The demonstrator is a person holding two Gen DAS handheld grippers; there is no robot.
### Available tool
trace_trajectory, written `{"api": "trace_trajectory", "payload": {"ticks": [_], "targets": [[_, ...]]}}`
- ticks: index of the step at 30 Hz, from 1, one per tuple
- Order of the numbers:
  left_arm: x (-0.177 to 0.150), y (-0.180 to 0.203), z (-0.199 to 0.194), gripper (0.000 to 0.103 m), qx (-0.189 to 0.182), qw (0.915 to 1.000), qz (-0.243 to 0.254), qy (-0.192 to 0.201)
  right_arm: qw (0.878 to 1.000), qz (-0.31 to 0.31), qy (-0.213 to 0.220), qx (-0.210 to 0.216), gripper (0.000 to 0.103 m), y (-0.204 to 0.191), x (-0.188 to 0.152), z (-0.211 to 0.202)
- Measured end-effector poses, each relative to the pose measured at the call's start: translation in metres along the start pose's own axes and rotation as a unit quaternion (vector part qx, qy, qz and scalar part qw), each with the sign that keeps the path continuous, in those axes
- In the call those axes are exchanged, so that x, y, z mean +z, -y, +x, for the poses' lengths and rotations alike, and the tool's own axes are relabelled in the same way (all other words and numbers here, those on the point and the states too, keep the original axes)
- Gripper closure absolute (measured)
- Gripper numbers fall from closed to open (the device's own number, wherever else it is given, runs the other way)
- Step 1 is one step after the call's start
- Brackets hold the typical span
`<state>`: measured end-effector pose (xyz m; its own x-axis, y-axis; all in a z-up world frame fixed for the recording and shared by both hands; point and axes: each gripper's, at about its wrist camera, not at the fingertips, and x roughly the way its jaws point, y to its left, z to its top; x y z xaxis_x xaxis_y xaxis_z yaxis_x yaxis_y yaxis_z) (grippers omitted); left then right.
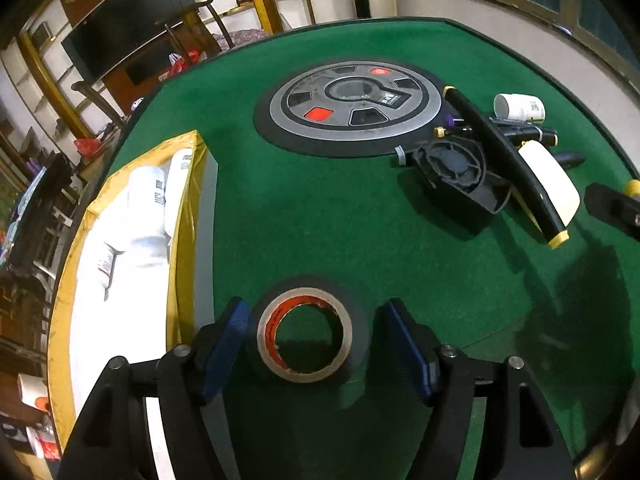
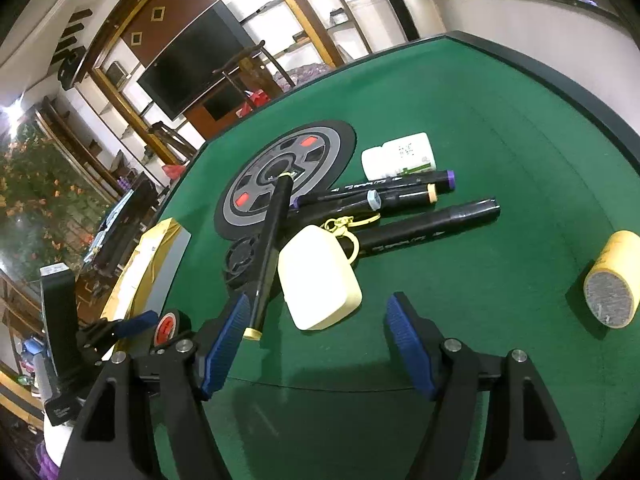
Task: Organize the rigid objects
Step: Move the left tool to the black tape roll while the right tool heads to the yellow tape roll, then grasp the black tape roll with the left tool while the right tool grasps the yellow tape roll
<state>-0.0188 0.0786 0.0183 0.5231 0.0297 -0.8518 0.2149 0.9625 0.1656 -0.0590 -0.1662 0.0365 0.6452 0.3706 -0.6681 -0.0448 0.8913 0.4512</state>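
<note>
In the left wrist view my left gripper point(image 1: 312, 336) is open, its blue pads on either side of a black tape roll point(image 1: 360, 332) with a tan and red core, lying flat on the green felt table point(image 1: 320, 216); the pads stand apart from the roll. A yellow-rimmed box point(image 1: 184, 216) at left holds white bottles point(image 1: 146, 208). In the right wrist view my right gripper point(image 2: 316, 332) is open and empty, just short of a cream case point(image 2: 316, 280) with a yellow keyring. A long black marker point(image 2: 272, 240) lies beside its left pad.
A round grey and black dial point(image 1: 352, 108) sits mid-table. Beside it lie a black fan point(image 1: 452, 160), several black markers point(image 2: 424, 224) and a white bottle point(image 2: 400, 156). A yellow tape roll point(image 2: 612, 284) lies at right. Chairs and shelves stand beyond the table edge.
</note>
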Motion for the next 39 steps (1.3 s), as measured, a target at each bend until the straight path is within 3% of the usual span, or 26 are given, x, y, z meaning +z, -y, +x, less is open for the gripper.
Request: {"api": "trace_trajectory", "payload": {"ticks": [2, 7, 14, 23, 30, 39], "targets": [[-0.001, -0.004, -0.003, 0.039, -0.001, 0.9999, -0.006, 0.009, 1.000, 0.000, -0.001, 0.004, 0.031, -0.001, 0.000, 0.000], [-0.004, -0.019, -0.014, 0.039, -0.067, 0.9964, -0.049, 0.017, 1.000, 0.001, -0.003, 0.005, 0.027, 0.000, 0.000, 0.002], [-0.018, -0.011, -0.047, 0.039, -0.117, 0.9903, -0.059, 0.046, 1.000, -0.002, -0.009, -0.009, 0.027, -0.002, -0.002, 0.005], [-0.039, 0.006, -0.075, 0.039, -0.089, 0.9919, -0.041, 0.081, 1.000, 0.000, -0.015, -0.025, 0.027, -0.002, -0.002, 0.008], [-0.048, 0.008, -0.058, 0.039, -0.096, 0.9924, -0.052, 0.057, 1.000, 0.003, -0.011, -0.029, 0.027, -0.001, -0.004, 0.007], [-0.051, 0.017, -0.047, 0.039, -0.080, 0.9949, -0.042, 0.045, 1.000, 0.007, -0.011, -0.027, 0.027, 0.001, -0.004, 0.008]]}}
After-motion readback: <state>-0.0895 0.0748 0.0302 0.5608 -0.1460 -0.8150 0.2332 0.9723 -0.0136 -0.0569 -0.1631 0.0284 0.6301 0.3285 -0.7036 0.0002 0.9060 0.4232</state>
